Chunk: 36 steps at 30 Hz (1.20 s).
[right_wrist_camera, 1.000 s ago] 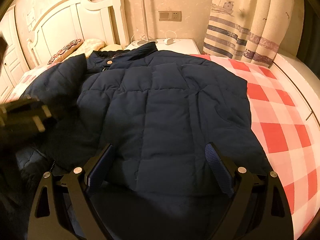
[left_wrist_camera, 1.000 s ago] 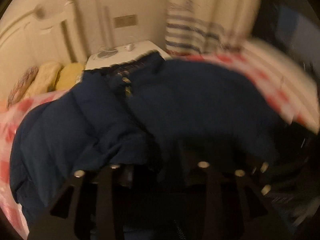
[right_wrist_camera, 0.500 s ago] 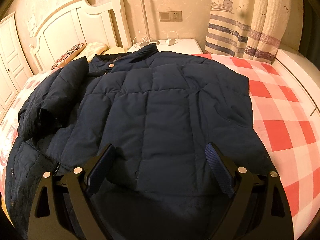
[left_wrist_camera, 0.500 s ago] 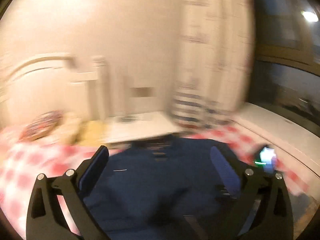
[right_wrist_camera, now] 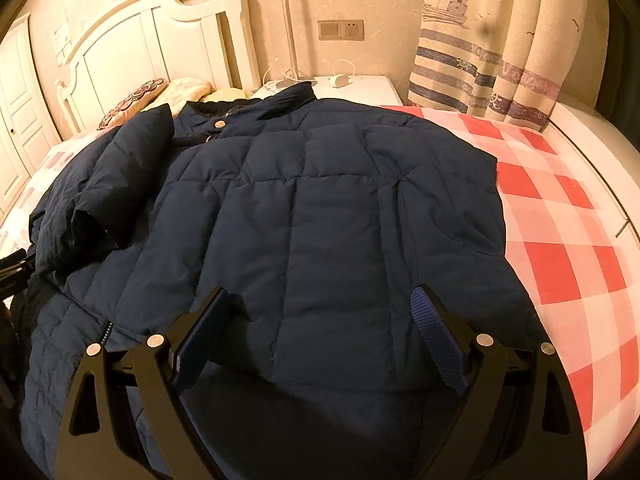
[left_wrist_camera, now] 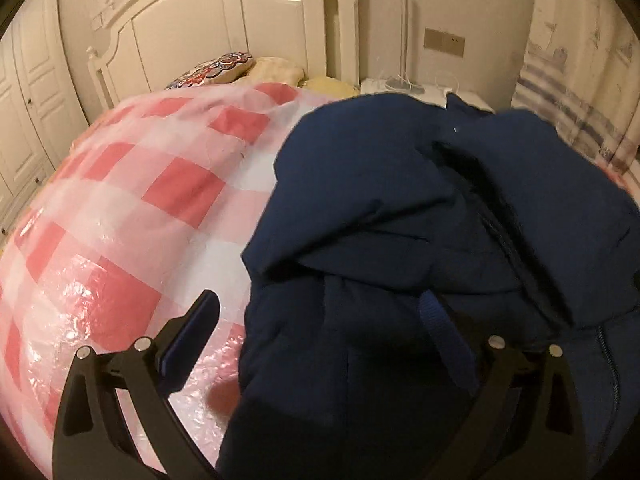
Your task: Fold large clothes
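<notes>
Both tools stand with jaws wide apart and grip nothing, the left tool (left_wrist_camera: pixel 320 332) at the folded sleeve edge and the right tool (right_wrist_camera: pixel 320 324) over the hem of the dark navy quilted puffer jacket (right_wrist_camera: pixel 320 208) lying spread on the red-and-white checked bed (right_wrist_camera: pixel 560 220).

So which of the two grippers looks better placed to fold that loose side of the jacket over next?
Probably the left gripper: it hangs open right at the jacket's bunched sleeve. The right gripper sits open over the already flat quilted middle.
</notes>
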### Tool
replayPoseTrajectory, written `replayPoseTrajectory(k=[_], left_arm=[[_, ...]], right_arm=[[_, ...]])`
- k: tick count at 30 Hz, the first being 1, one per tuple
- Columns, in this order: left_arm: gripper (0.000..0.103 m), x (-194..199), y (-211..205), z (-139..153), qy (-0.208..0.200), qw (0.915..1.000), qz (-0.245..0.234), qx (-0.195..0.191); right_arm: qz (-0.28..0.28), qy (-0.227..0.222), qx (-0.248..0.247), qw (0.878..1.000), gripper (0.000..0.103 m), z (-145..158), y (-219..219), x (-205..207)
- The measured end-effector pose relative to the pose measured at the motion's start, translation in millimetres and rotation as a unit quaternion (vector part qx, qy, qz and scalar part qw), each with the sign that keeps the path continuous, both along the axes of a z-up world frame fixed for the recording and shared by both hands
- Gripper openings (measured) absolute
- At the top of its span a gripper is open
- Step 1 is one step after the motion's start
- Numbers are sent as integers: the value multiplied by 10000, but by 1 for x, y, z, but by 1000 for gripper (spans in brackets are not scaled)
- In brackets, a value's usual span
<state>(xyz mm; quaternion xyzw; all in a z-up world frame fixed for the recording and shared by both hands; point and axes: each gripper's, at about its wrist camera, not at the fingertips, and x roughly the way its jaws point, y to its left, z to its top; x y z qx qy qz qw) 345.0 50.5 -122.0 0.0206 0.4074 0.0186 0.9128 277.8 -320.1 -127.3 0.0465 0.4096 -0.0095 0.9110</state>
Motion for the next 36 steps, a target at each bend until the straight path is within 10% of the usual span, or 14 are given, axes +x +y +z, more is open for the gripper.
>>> replayPoseTrajectory(k=[10, 22, 27, 32, 36], left_arm=[[100, -16, 35, 1, -259, 9967, 493, -591], [99, -46, 53, 28, -1297, 9850, 842, -768], [99, -44, 58, 29, -1266, 9842, 958, -789], [99, -44, 59, 30, -1262, 9840, 976, -793], [99, -41, 58, 28, -1207, 9853, 945, -759]], right_arm=[[757, -1028, -1452, 9811, 87, 30, 79, -33], [2830, -1064, -3261, 8957, 83, 11, 219, -9], [2966, -1072, -2780, 9073, 64, 29, 220, 4], [2602, -936, -1424, 9504, 57, 43, 194, 25], [2677, -1039, -2002, 9367, 59, 30, 210, 22]])
